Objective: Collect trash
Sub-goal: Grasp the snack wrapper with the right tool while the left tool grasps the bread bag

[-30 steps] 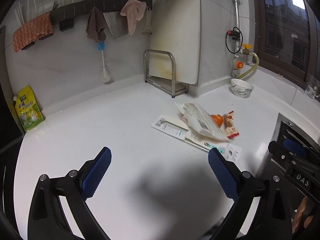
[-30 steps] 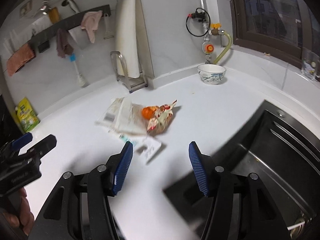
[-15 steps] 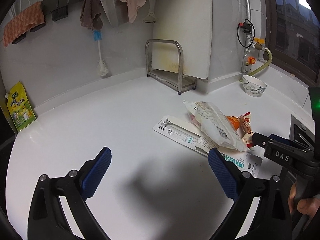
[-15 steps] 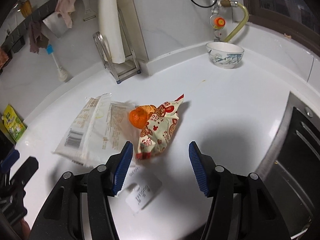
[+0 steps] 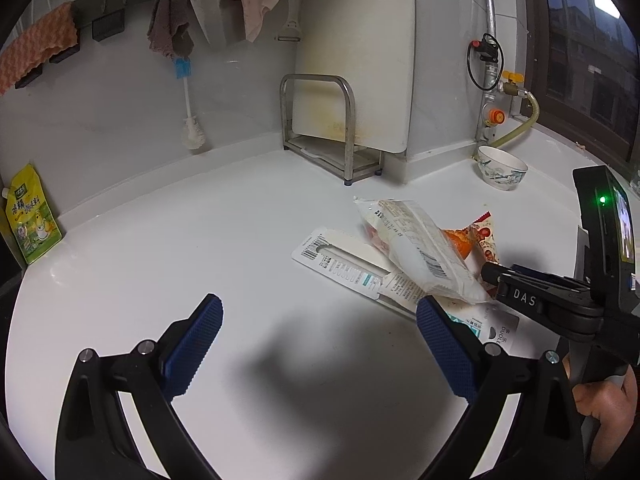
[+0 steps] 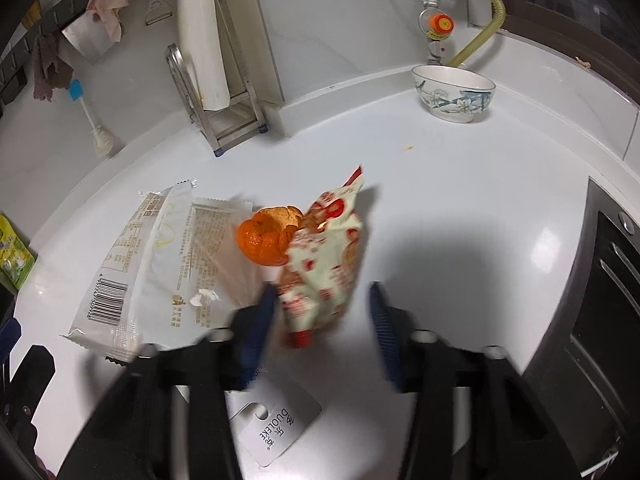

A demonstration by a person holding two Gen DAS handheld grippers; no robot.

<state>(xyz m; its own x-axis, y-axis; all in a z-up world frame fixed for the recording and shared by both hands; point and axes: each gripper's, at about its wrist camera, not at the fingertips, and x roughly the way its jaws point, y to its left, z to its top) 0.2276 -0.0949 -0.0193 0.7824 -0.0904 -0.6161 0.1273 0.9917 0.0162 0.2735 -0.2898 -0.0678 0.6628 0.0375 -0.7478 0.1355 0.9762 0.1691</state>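
Observation:
A pile of trash lies on the white counter: a red-and-cream snack wrapper (image 6: pixel 324 264), an orange peel (image 6: pixel 266 240), a clear white bread bag (image 6: pixel 144 264) and a flat white card package (image 6: pixel 276 428). My right gripper (image 6: pixel 320 328) is open, low over the counter, its jaws either side of the snack wrapper's near end. In the left wrist view the bread bag (image 5: pixel 420 248), the card package (image 5: pixel 344 264) and the wrapper (image 5: pixel 486 240) lie ahead to the right. My left gripper (image 5: pixel 316 344) is open and empty above bare counter.
A patterned bowl (image 6: pixel 454 92) stands at the back right by the gas valve (image 6: pixel 438 24). A steel rack with a cutting board (image 5: pixel 356 80) stands against the wall. A dark sink (image 6: pixel 608 300) is at the right. A yellow-green pouch (image 5: pixel 30 216) leans at the far left.
My right gripper has moved forward and down onto the trash pile, its jaws now around the snack wrapper's end. My left gripper has come a little closer to the pile.

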